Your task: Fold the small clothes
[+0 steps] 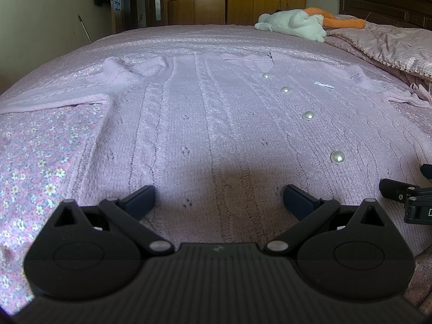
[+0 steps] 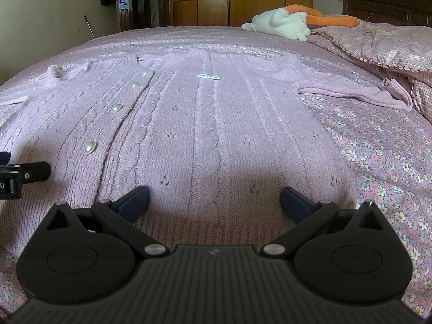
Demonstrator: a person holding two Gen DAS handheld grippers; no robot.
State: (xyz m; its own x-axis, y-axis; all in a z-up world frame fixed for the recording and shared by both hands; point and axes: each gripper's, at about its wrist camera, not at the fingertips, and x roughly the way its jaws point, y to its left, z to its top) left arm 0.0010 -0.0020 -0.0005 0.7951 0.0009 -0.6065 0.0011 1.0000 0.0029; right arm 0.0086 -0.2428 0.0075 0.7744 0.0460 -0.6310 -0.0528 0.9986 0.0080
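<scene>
Currently, your lilac cable-knit cardigan (image 1: 216, 113) lies flat and buttoned on the bed (image 1: 40, 162), hem toward you, both sleeves spread outward. Four pearl buttons (image 2: 117, 107) run up its placket. Your left gripper (image 1: 218, 197) sits low over the hem on the cardigan's left half, jaws wide apart, holding nothing. Your right gripper (image 2: 214, 198) sits likewise over the right half, jaws wide apart and empty. Each gripper shows at the edge of the other's view. A white plush toy (image 2: 278, 24) rests near the headboard (image 2: 391, 2), well apart from the cardigan.
</scene>
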